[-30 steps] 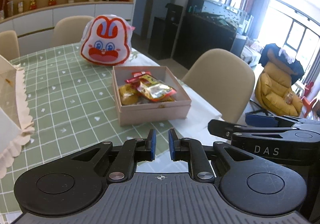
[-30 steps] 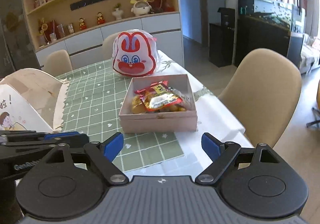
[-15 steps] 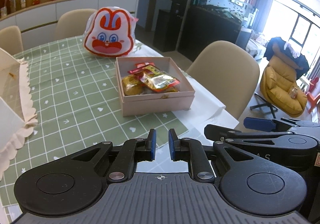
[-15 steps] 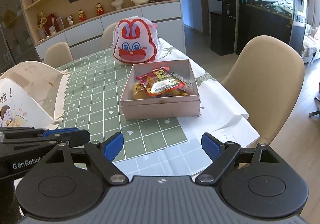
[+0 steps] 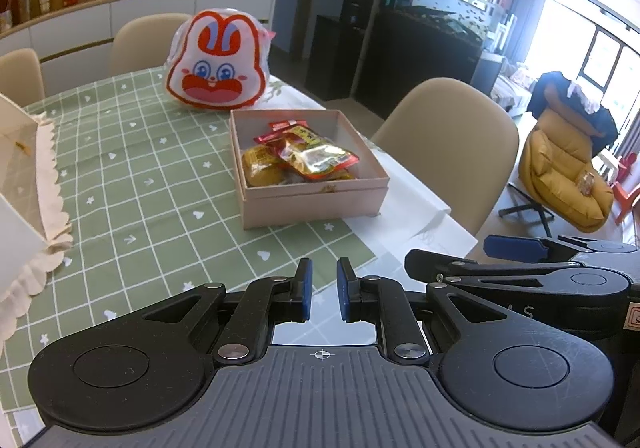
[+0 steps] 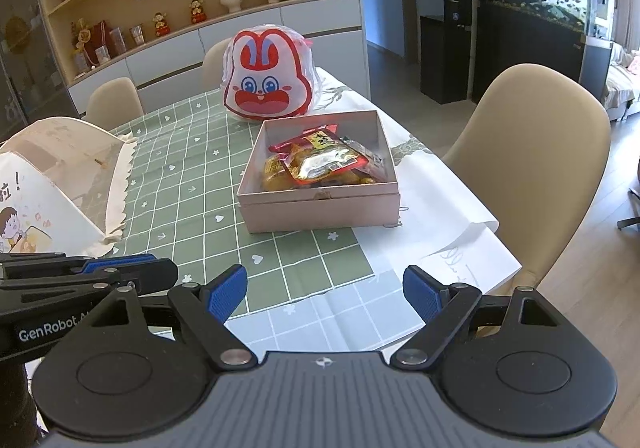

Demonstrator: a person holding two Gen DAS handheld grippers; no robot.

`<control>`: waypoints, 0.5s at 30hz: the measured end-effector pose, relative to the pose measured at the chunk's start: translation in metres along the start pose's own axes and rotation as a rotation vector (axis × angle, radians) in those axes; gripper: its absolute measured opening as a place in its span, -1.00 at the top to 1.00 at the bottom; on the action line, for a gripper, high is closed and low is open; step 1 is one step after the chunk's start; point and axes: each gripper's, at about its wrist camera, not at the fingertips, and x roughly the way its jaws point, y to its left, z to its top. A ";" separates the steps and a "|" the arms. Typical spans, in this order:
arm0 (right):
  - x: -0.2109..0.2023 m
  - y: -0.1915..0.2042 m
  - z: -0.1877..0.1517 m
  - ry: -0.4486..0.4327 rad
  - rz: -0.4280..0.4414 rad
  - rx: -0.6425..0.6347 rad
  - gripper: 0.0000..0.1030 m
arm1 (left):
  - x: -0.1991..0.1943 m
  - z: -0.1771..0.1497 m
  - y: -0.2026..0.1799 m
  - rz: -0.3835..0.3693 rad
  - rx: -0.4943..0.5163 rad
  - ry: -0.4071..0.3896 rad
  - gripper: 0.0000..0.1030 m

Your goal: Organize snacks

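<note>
Both cameras have pulled back a bit, so the pink box (image 5: 312,204) and the bunny bag (image 5: 216,66) look a little farther away than before. Nothing on the counter (image 5: 132,184) has changed place.

On the far left stands a white paper box with a frilly edge (image 6: 60,184), with a cartoon kid on its side. Next comes the green checked cloth (image 6: 180,192) that covers most of the counter. The left tongs (image 5: 322,294) hang low over the near edge of that cloth. Their 2 blue pads are almost together, with only a thin gap, and they hold nothing.

Near the middle, at the back, the bunny bag stands upright. Just in front of it sits the pink box, open on top. The snacks (image 6: 324,162) lie piled inside it, shiny red and yellow packs.

The right tongs (image 6: 325,294) are spread wide apart and hold nothing. They hang over the near edge too, well apart from the box.

On the far right, a tan chair (image 6: 536,164) stands beside the counter.
</note>
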 end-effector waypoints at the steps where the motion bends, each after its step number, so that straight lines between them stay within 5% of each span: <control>1: 0.000 0.000 0.000 0.001 0.000 -0.001 -0.67 | 0.000 0.000 0.000 -0.001 0.000 0.000 0.67; 15: 0.002 0.000 -0.002 0.011 -0.001 0.000 -0.67 | 0.006 -0.003 0.000 0.011 0.005 0.012 0.67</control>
